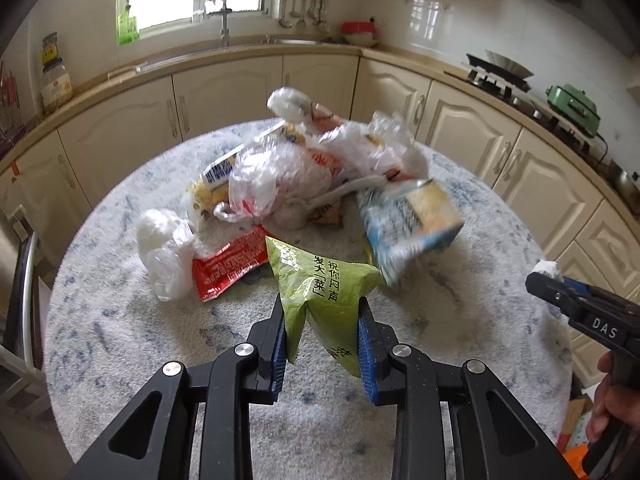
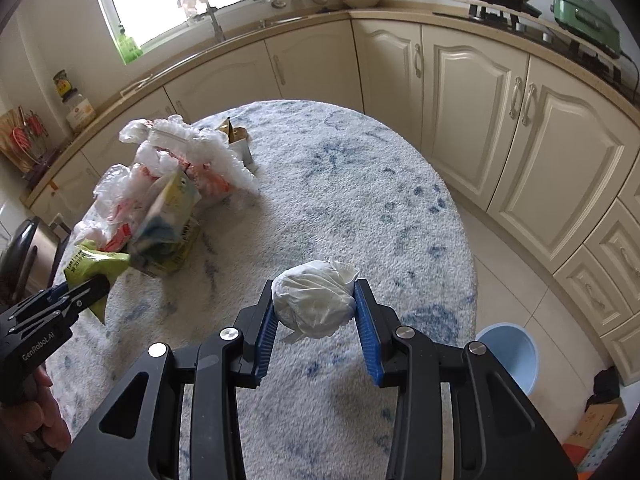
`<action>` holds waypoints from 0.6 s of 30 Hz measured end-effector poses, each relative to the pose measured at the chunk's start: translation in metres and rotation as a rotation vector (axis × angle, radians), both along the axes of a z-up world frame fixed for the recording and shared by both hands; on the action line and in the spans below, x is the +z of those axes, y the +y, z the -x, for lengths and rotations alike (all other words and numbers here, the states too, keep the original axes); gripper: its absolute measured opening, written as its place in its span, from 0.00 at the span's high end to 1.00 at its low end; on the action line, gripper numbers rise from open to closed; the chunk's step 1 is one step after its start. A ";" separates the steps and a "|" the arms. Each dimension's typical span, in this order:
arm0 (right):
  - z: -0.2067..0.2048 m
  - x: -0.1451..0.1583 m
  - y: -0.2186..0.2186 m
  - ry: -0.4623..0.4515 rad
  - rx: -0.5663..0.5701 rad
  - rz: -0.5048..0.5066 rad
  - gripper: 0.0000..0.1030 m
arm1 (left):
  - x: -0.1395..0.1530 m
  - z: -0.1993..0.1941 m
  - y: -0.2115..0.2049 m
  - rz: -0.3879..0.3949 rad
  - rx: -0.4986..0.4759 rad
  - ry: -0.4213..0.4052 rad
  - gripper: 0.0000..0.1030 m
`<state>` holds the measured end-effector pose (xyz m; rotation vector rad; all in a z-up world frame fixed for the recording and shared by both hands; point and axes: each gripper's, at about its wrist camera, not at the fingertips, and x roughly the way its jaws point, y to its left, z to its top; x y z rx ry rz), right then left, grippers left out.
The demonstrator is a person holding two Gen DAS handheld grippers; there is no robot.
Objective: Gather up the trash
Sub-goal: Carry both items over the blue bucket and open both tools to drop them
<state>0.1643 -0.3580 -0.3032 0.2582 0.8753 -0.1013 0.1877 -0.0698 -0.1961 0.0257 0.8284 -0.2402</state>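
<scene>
We see the left tongs (image 1: pixel 322 312) clenched on a green snack wrapper (image 1: pixel 324 280), lifted just above the near part of the tabletop (image 1: pixel 120 320). The right tongs (image 2: pixel 316 300) grasp a crumpled white paper wad (image 2: pixel 314 304) over the tabletop's near right side. More trash sits heaped toward the far left edge: clear plastic bags (image 1: pixel 280 176), a red sachet (image 1: pixel 228 264) and a blurred blue-and-yellow carton (image 1: pixel 412 220). A pale blue bin (image 2: pixel 510 350) stands on the floor beside the tabletop's right edge.
</scene>
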 end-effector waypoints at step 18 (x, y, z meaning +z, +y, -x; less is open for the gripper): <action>0.093 0.051 -0.113 -0.113 -0.234 0.032 0.64 | 0.078 0.051 -0.166 0.076 -0.389 -0.164 0.75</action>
